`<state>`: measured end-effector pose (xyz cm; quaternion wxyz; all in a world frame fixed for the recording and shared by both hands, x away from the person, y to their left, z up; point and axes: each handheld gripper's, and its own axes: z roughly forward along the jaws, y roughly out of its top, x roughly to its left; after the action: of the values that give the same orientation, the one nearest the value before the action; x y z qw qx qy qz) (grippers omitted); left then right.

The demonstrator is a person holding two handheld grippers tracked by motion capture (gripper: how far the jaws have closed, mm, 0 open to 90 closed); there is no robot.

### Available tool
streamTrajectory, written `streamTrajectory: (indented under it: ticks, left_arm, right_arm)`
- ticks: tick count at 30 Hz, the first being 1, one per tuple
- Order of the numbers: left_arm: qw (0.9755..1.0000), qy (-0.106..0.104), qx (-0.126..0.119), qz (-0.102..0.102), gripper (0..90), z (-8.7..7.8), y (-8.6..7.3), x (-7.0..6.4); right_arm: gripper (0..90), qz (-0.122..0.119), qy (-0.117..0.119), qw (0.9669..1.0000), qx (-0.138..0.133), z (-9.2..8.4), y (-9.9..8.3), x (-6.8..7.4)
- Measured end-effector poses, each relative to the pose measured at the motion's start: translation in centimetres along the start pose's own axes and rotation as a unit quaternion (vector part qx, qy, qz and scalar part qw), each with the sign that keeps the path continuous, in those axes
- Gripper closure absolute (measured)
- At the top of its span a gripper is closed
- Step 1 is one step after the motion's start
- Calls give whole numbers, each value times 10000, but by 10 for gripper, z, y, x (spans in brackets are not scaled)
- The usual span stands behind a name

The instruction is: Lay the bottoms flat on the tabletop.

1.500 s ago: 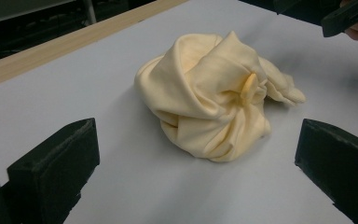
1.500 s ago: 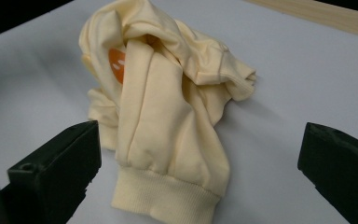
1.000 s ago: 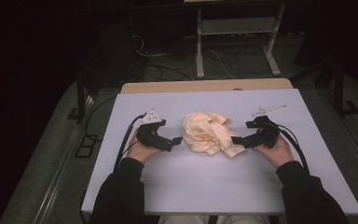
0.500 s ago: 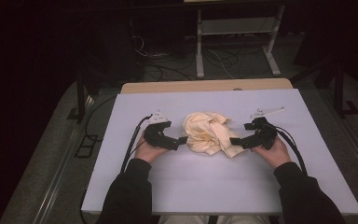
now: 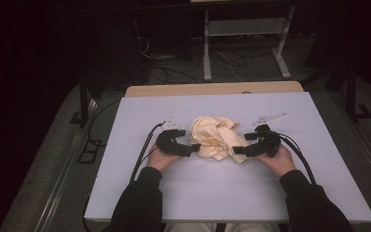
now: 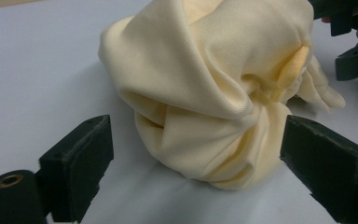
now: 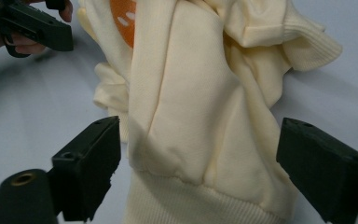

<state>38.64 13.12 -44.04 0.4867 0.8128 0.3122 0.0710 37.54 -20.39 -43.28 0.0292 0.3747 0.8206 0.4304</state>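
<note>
Since the earlier frame, left gripper (image 5: 193, 147) is sitting lower and closer to the cloth (image 5: 216, 137). Its jaws, just narrowing, are straddling a fold, ungripped. Cloth is lying bunched mid-bench (image 5: 125, 193). Right gripper (image 5: 235, 150) is likewise narrowing, unclamped, around the hem.

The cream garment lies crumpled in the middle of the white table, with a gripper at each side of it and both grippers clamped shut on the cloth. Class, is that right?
Not quite. The cream garment is crumpled mid-table, but the left gripper and right gripper have only been closing: their jaws stand apart around the cloth, as both gripper views show.
</note>
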Motion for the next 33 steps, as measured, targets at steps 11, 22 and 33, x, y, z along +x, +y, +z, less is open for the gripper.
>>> streamTrajectory:
  ticks: [11,22,33]
  left_arm:
    - [9998,-42,185,-50,381,3,-3,3]
    - [9997,41,246,-50,733,6,-5,7]
    - [9996,2,254,-96,802,3,-2,6]
  right_arm:
    - [329,-76,-13,9999,85,4,0,3]
    - [760,-43,-21,9996,285,7,2,4]
    - [839,237,5,9993,290,0,3,2]
